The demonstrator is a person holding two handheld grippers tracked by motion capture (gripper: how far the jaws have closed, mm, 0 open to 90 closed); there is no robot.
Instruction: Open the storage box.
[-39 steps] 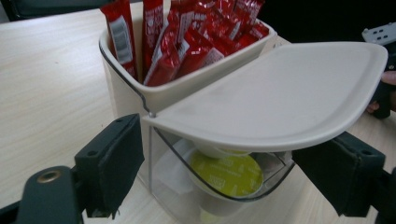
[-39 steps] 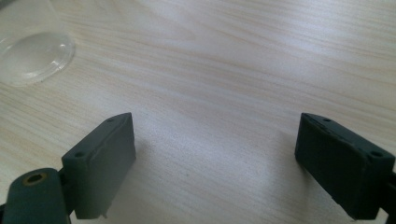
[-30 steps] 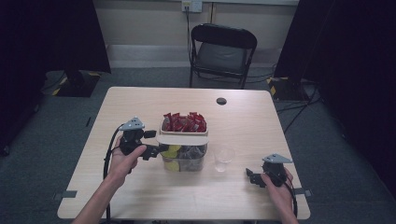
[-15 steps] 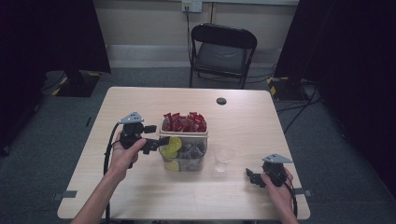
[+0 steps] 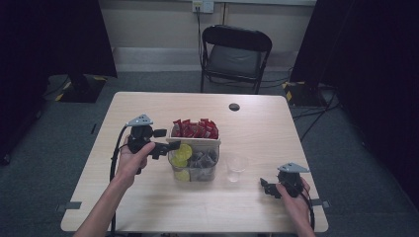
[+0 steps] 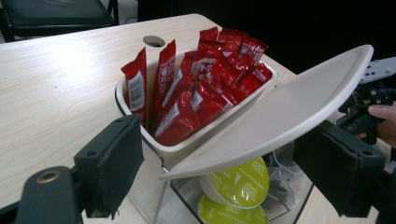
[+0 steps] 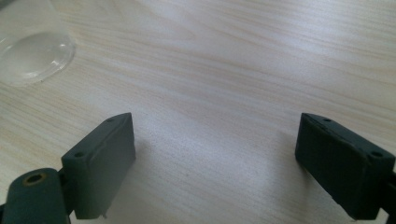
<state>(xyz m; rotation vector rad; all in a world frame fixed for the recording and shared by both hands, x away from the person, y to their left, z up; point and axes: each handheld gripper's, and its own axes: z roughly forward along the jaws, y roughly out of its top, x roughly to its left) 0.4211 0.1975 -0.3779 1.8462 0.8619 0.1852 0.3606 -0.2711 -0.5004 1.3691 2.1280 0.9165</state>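
the left gripper (image 6: 224, 172) is held with its jaws wide apart, just in front of the raised cream lid (image 6: 285, 112) of the clear container (image 5: 193, 158). red sachets (image 6: 201, 84) are packed in the top tray, yellow pods (image 6: 238, 182) below. the right gripper (image 7: 215, 163) is rested open on the table (image 7: 233, 70), nothing gripped, near a clear cup (image 7: 28, 42).

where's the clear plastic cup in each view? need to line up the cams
High view: clear plastic cup stands right of centre on the table, just right of the clear box.
Left gripper view: not in it.
Right gripper view: its base sits in the top left corner.
Shared landmark: the pale wood table top, in all three; the right gripper lies near the cup.
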